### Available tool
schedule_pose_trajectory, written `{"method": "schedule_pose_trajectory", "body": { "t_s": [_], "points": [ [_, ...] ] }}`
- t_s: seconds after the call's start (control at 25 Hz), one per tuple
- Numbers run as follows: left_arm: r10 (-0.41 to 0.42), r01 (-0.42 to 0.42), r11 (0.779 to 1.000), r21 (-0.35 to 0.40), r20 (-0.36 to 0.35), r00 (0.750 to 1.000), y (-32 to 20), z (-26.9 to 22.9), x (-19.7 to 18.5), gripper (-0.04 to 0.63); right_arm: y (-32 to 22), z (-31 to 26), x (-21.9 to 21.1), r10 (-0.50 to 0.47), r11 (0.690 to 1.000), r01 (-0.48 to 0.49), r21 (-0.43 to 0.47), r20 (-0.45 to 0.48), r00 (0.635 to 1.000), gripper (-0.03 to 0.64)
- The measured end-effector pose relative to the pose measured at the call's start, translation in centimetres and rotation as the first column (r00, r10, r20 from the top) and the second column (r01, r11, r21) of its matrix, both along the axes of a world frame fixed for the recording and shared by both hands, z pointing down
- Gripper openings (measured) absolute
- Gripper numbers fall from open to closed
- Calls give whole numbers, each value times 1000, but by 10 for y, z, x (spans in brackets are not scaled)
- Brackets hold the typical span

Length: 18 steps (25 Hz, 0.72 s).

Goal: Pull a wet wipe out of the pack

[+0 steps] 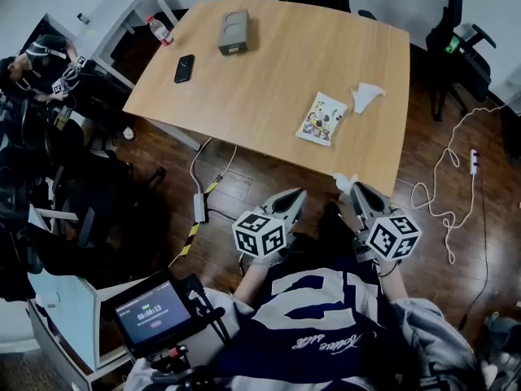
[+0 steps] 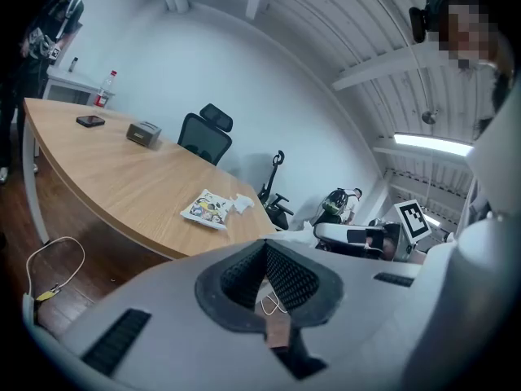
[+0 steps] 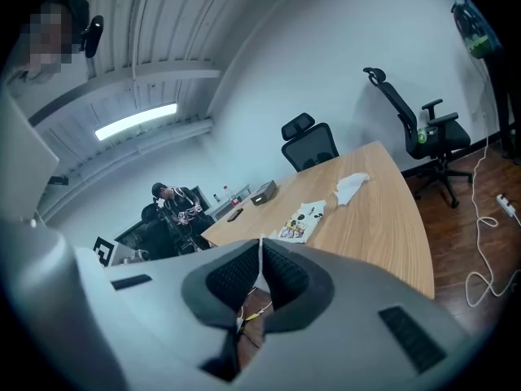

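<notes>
The wet wipe pack (image 1: 322, 119), flat with a colourful print, lies near the wooden table's (image 1: 269, 88) front right edge, and it also shows as the pack (image 2: 207, 208) and pack (image 3: 303, 221). A loose crumpled wipe (image 1: 365, 96) rests just beyond it. Both grippers hang off the table's front edge, over the floor. My right gripper (image 1: 356, 187) is shut on a thin white wipe (image 1: 343, 182), whose edge (image 3: 260, 247) stands between the pads. My left gripper (image 1: 298, 195) is shut with nothing in it, its pads (image 2: 281, 274) touching.
A grey tissue box (image 1: 234, 32), a black phone (image 1: 184, 68) and a bottle (image 1: 159, 29) sit at the table's far left. Cables (image 1: 444, 194) and a power strip (image 1: 199, 208) lie on the wood floor. Office chairs (image 1: 456, 47) stand to the right; a seated person (image 1: 45, 63) is far left.
</notes>
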<state>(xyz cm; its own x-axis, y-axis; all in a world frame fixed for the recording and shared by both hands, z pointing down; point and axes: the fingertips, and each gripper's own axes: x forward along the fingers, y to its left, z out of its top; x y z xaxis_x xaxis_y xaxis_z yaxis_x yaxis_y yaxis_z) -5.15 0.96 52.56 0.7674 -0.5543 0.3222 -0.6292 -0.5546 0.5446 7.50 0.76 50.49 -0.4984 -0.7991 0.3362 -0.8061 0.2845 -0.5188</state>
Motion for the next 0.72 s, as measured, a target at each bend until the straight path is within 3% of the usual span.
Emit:
{"method": "schedule_pose_trajectory", "body": {
  "t_s": [0.56,0.72],
  "points": [
    [139,-139,990,3,-3,990,46,-5,18,2,58,-13,-3,69,997,-69,18,1,998,6],
    [141,-141,990,6,-6,990,49,-6,15,3,60,-14,-7,70,997,-70,21,-6,997,6]
  ]
}}
